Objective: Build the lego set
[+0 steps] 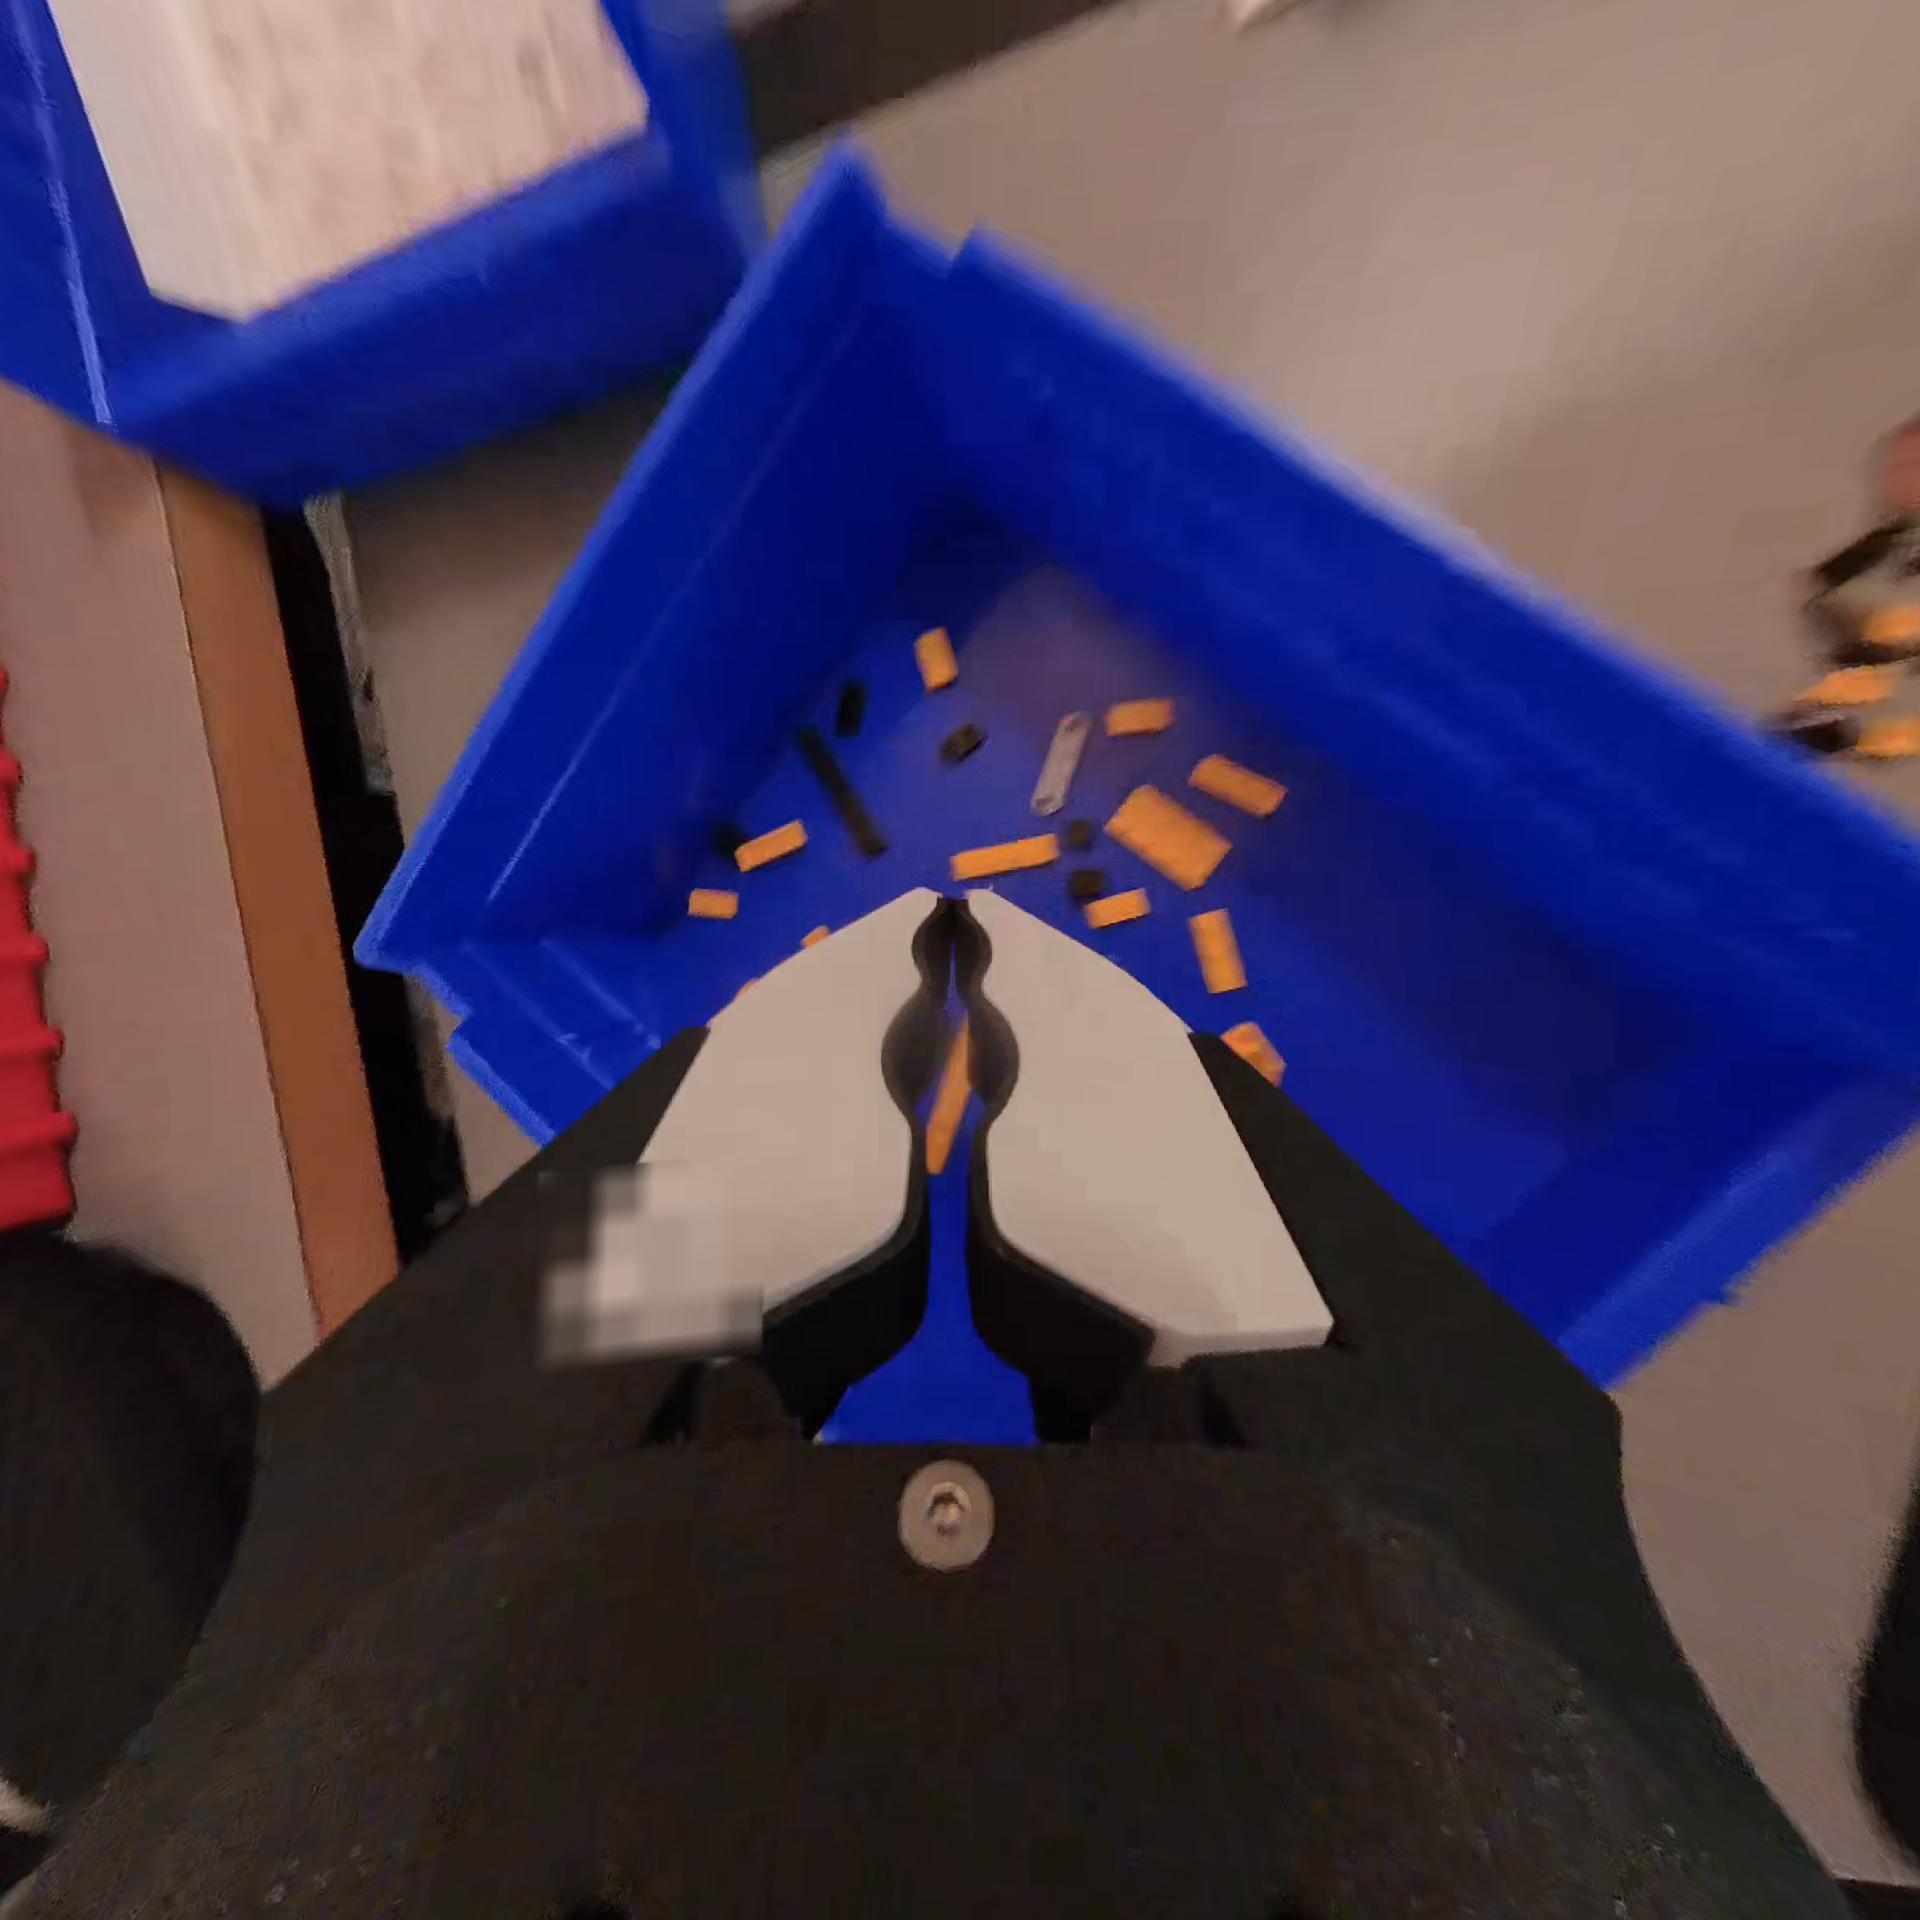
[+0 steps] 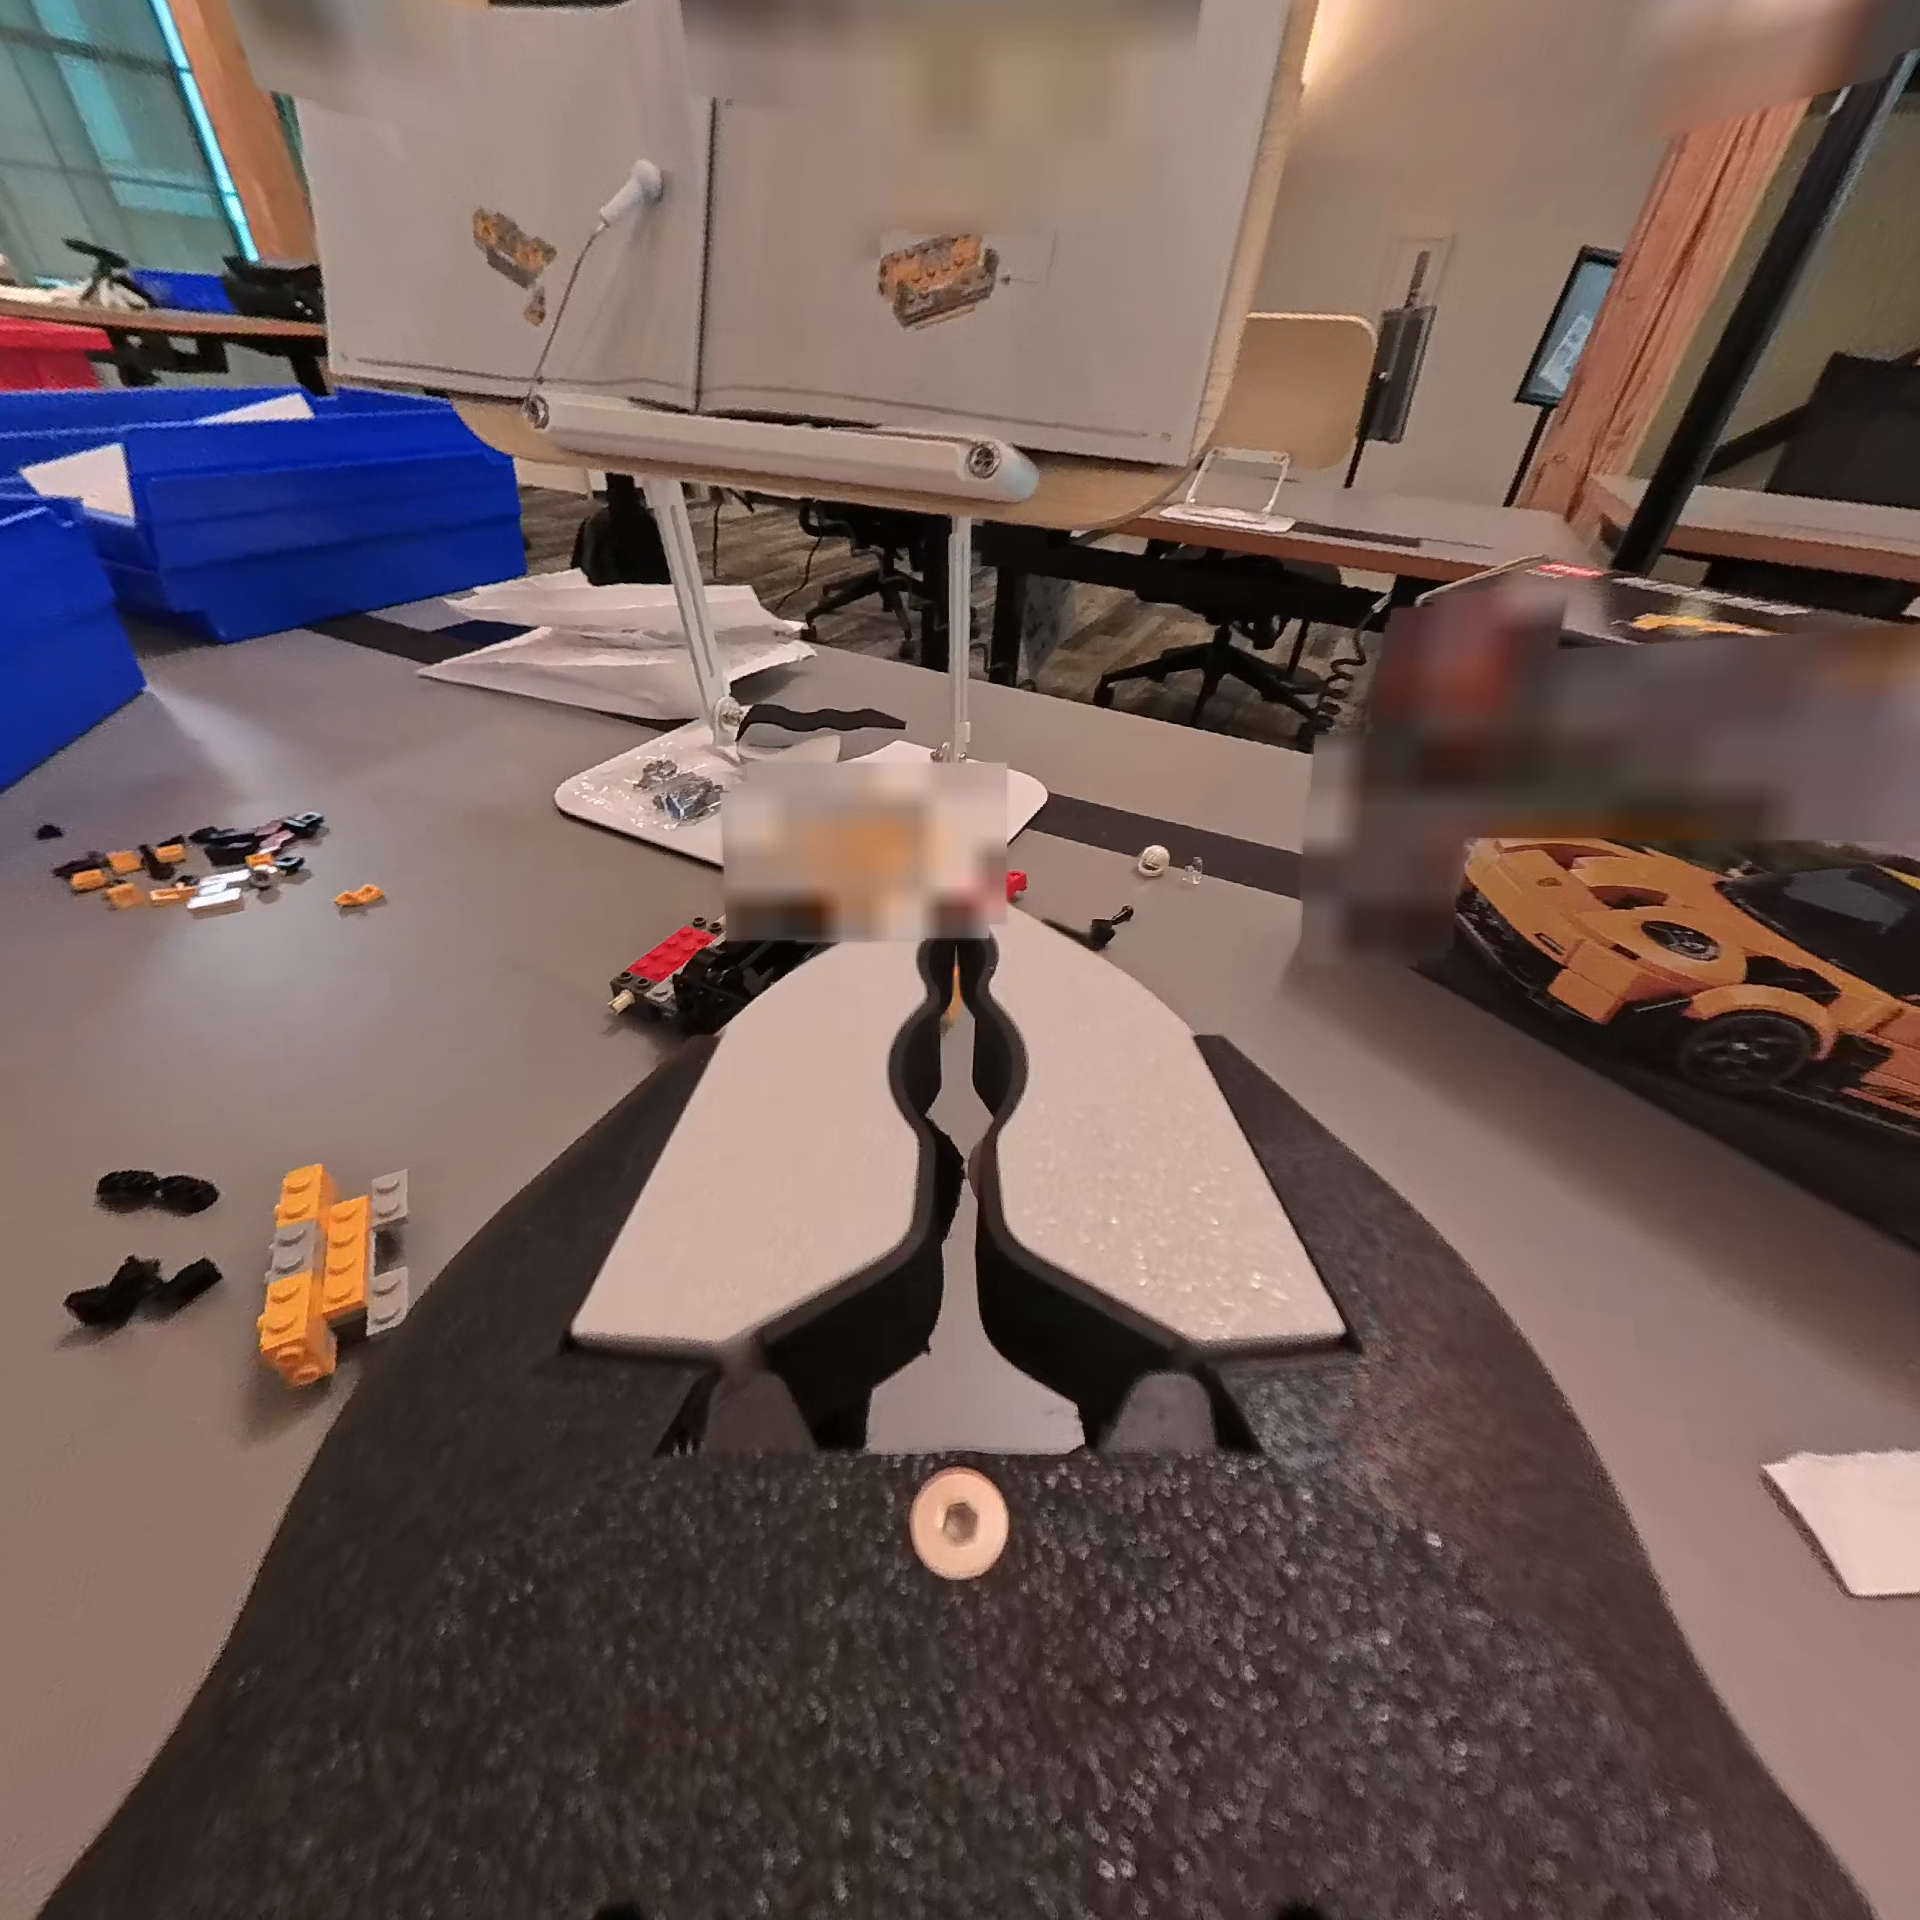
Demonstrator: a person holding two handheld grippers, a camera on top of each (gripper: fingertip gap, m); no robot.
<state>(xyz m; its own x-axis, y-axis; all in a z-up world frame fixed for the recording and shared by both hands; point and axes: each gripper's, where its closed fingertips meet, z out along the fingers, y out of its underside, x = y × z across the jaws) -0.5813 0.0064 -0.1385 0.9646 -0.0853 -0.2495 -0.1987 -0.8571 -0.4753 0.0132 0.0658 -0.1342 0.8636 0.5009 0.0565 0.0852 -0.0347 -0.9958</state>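
Observation:
In the left wrist view my left gripper (image 1: 953,906) is shut with nothing seen in it, and hovers over a blue bin (image 1: 1351,436). The bin holds several loose orange pieces (image 1: 1166,836), small black pieces (image 1: 842,795) and one grey link (image 1: 1060,764). In the right wrist view my right gripper (image 2: 956,951) has its jaws closed low over the grey table; a mosaic patch hides its tips, so any held piece is hidden. A black and red chassis (image 2: 681,971) lies just left of the tips. An orange and grey sub-assembly (image 2: 332,1268) lies at the near left.
The instruction booklet (image 2: 831,260) stands open on a white stand behind the chassis. The set's box with an orange car picture (image 2: 1662,966) lies at right. Loose pieces (image 2: 187,868) and black parts (image 2: 156,1193) lie at left. Stacked blue bins (image 2: 291,499) stand far left. My right fingertips sit around 60 cm from my left ones.

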